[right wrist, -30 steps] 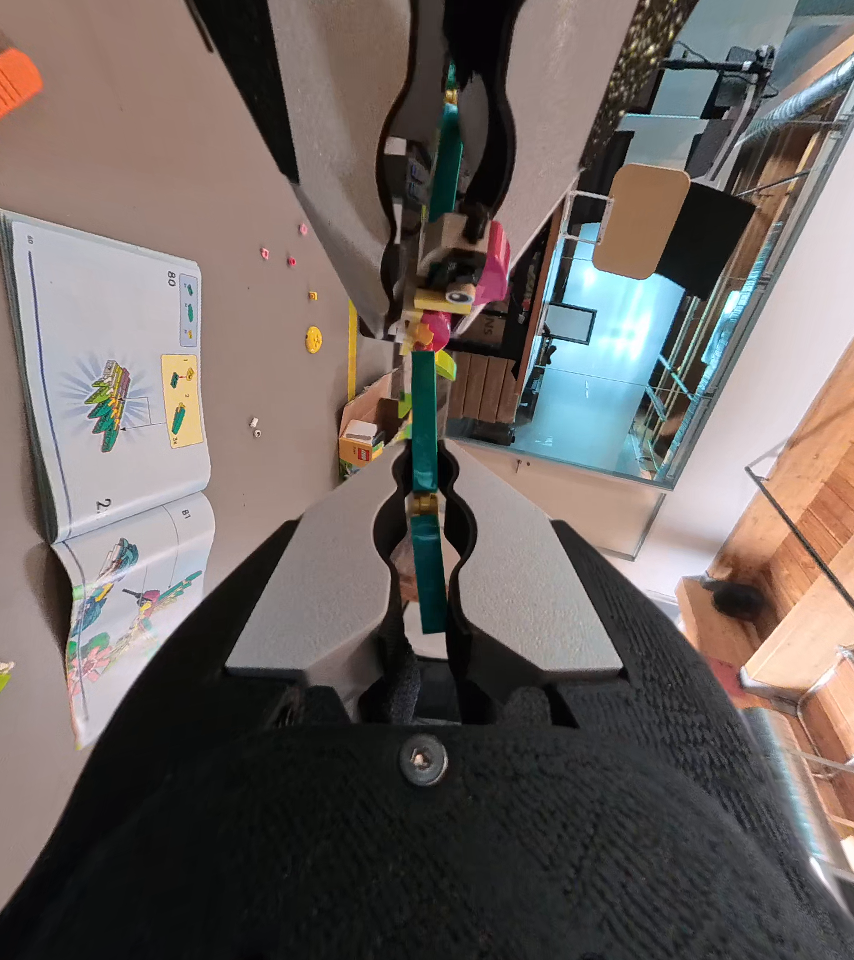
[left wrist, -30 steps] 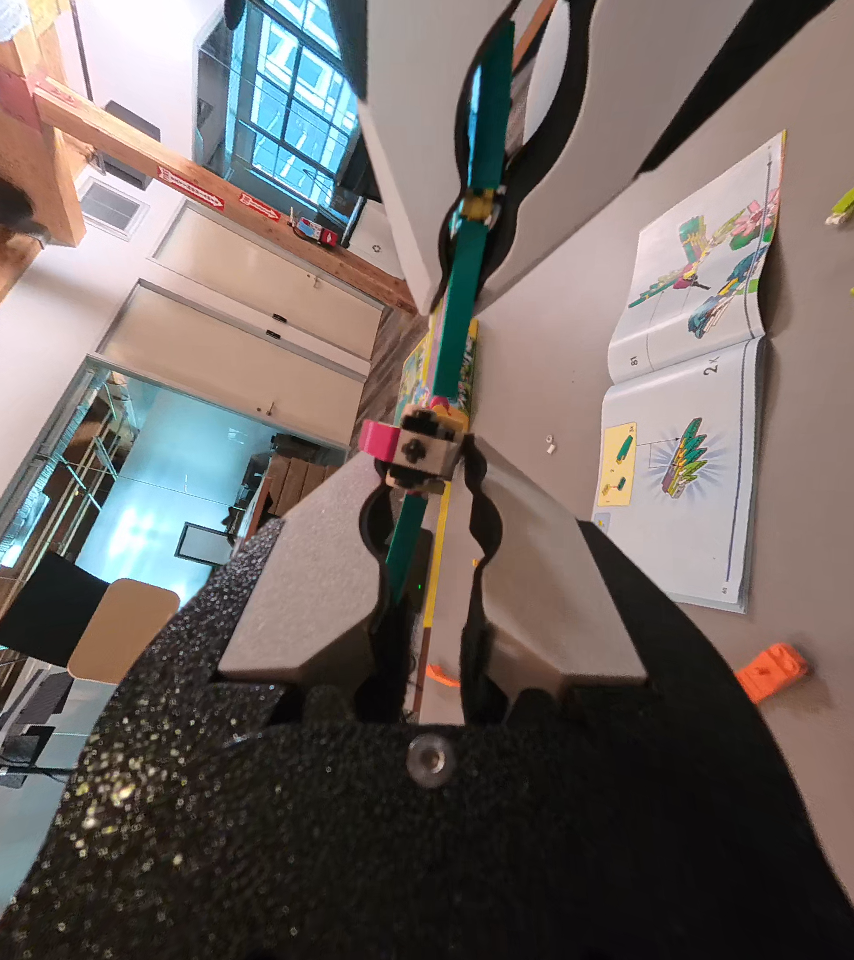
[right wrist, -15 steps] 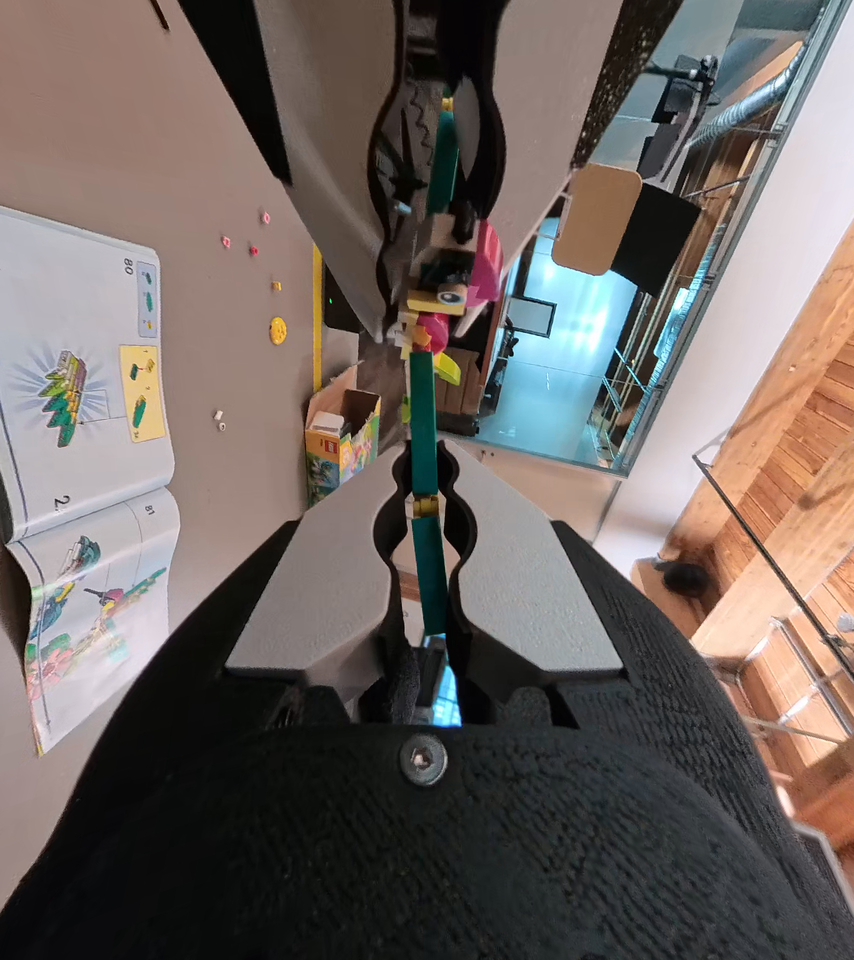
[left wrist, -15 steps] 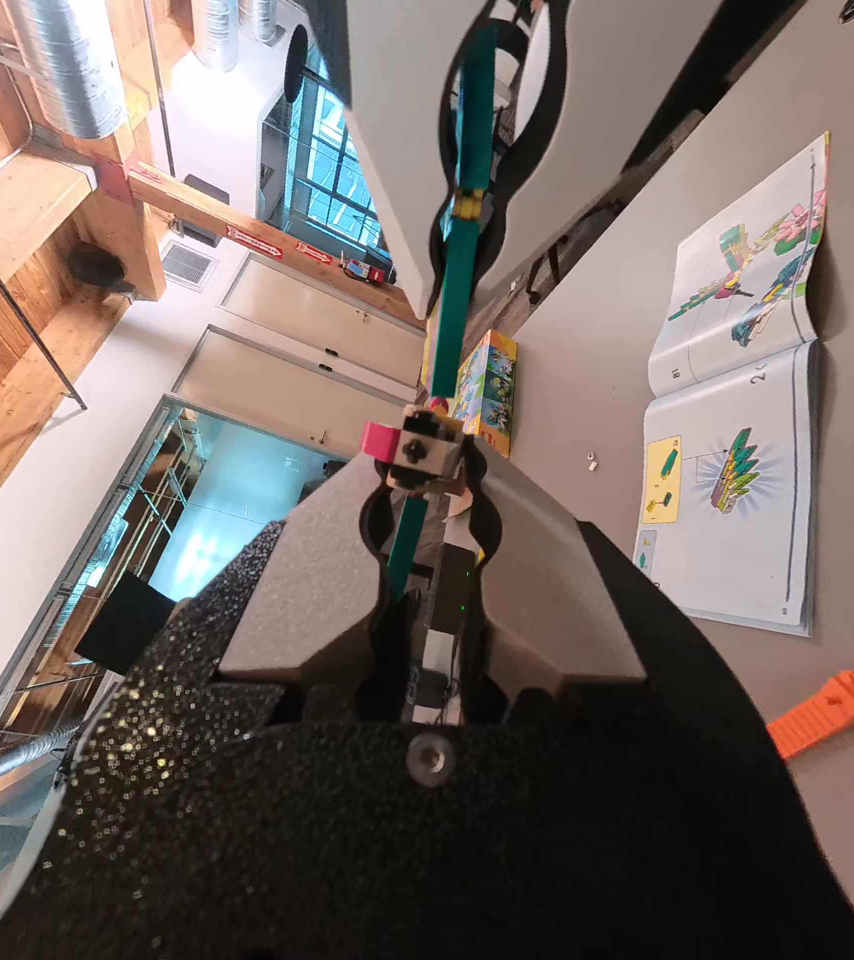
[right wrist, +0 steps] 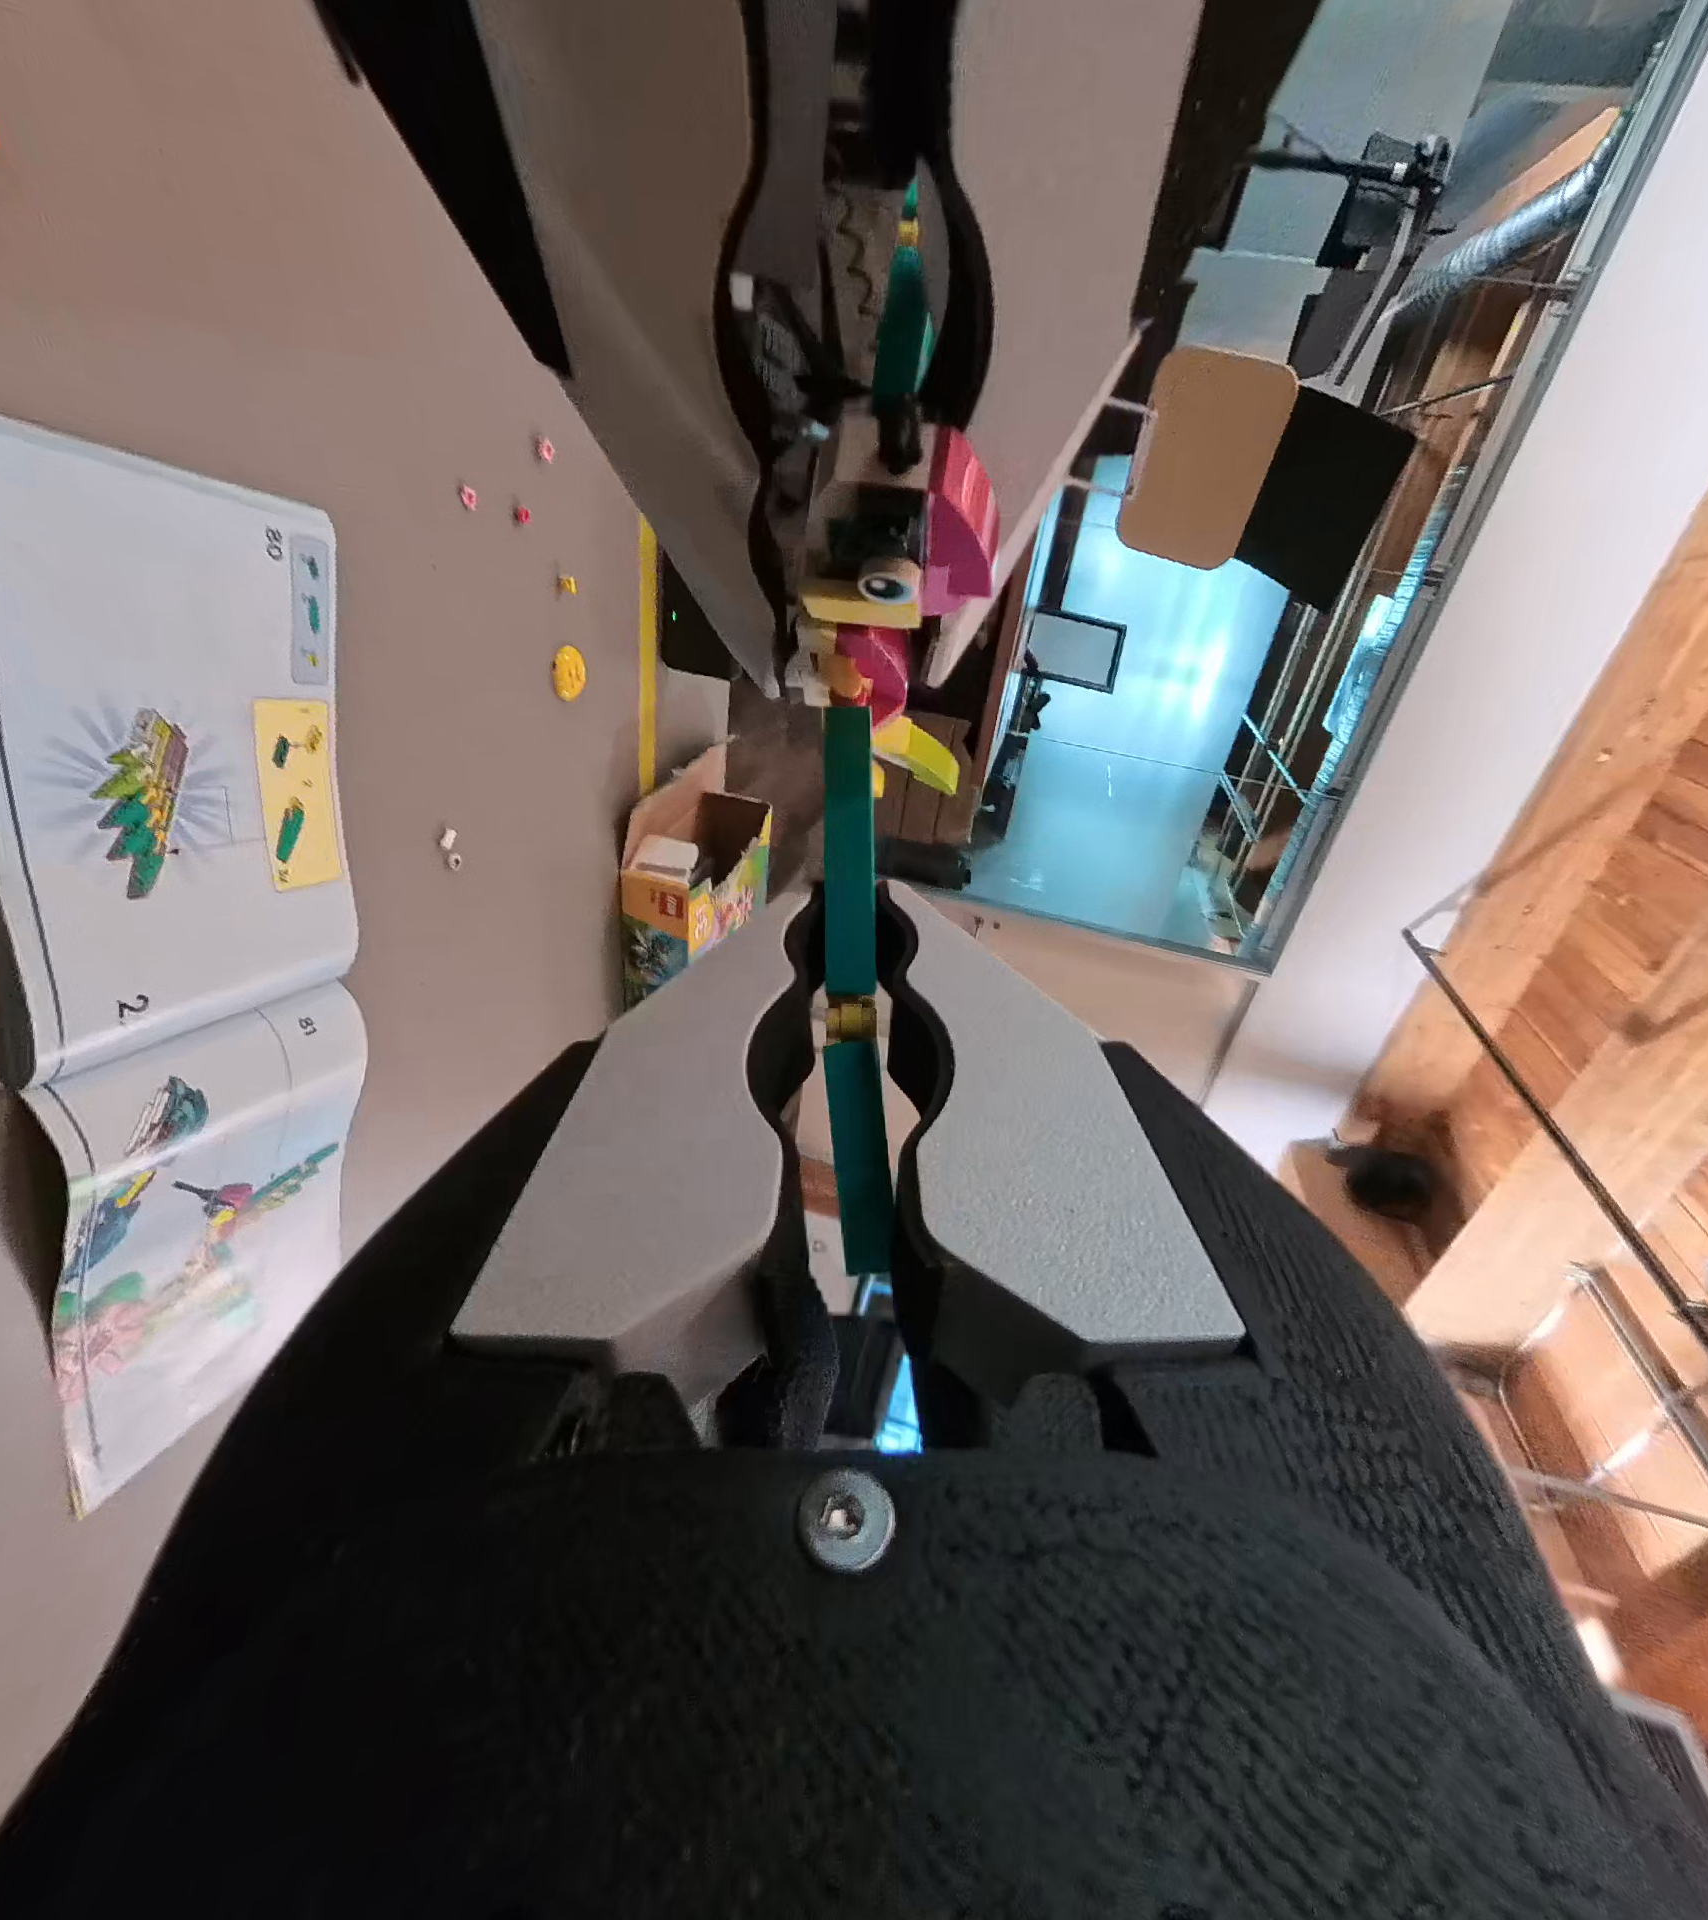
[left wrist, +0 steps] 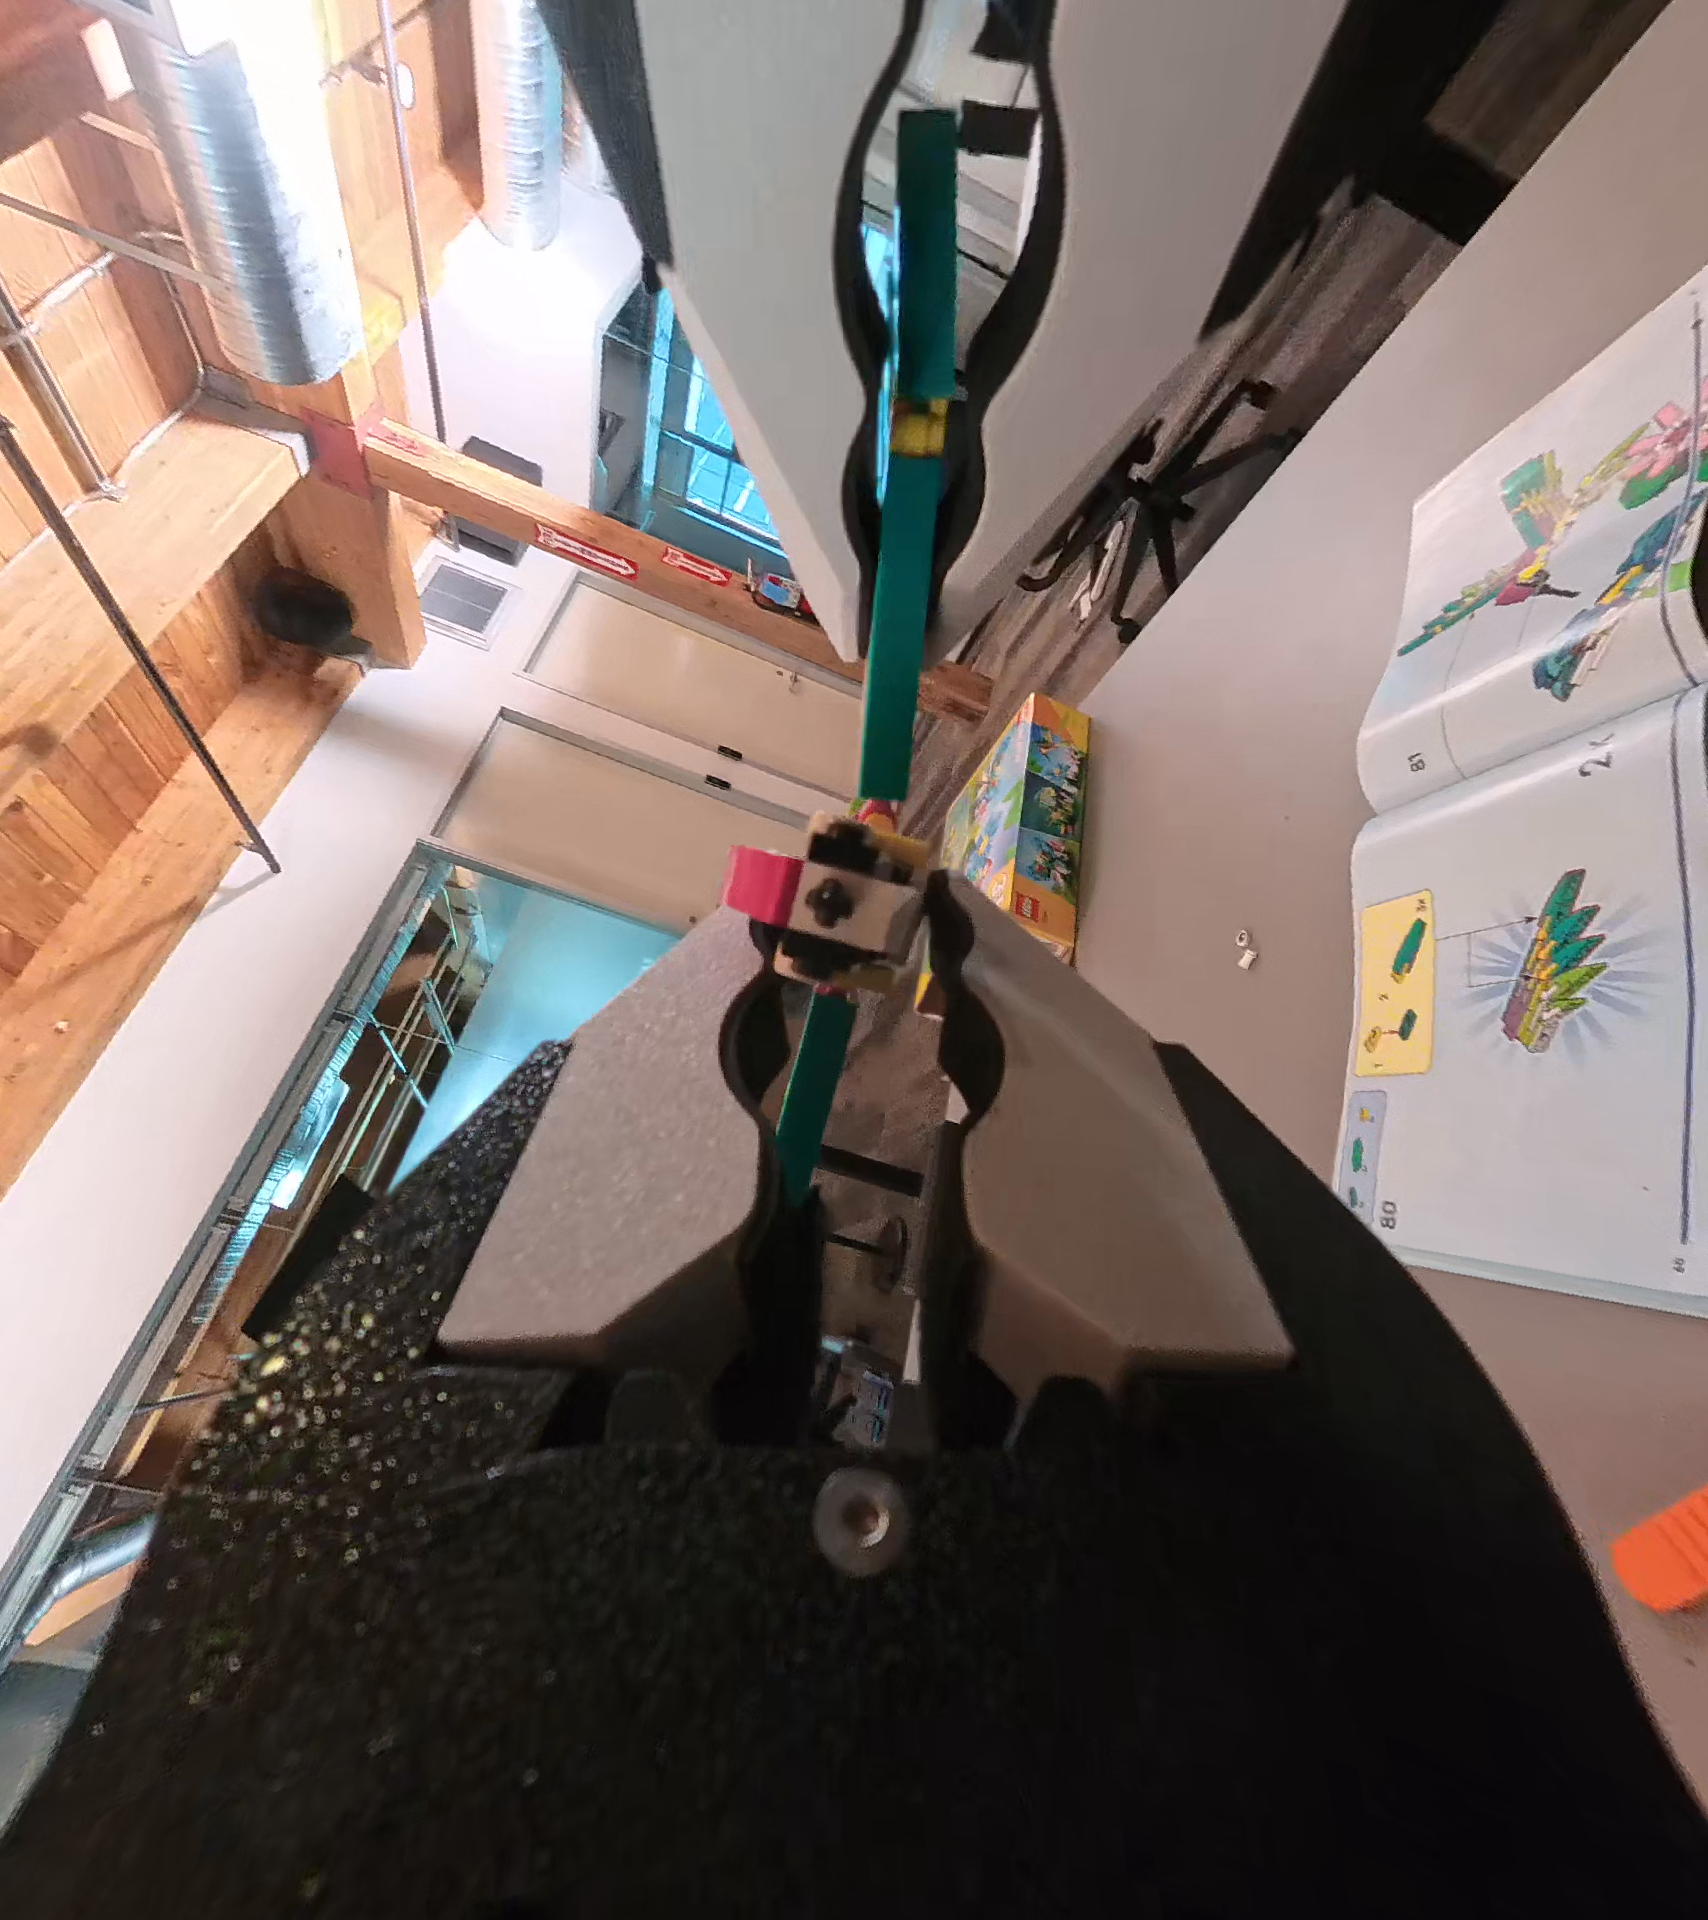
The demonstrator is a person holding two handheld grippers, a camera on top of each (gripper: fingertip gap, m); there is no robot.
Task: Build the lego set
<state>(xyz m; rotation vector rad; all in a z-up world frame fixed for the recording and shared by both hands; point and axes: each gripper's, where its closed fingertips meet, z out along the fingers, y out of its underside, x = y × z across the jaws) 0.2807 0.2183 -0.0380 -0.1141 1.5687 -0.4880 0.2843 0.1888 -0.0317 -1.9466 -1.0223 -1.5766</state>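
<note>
Because it is built from small clipped bricks strung along thin teal plates, the lego bird model point(left wrist: 834, 914) is judged light, stiff along its length, yet apt to snap apart at its yellow joint point(right wrist: 850, 1018) if bent or twisted. It is best taken hold of on the flat teal faces, close to the joints, and not by the pink head pieces.

The model is held in the air beside the grey table point(left wrist: 1245, 727), spanning the two grippers, which face each other. The left gripper point(left wrist: 845, 997) is clamped near the blocky head end, a teal strip running back between its fingers. The right gripper point(right wrist: 855, 997) is closed on the teal tail strip point(right wrist: 855, 1143) at the yellow joint. An open instruction booklet point(left wrist: 1556, 935) is seen lying on the table.
</note>
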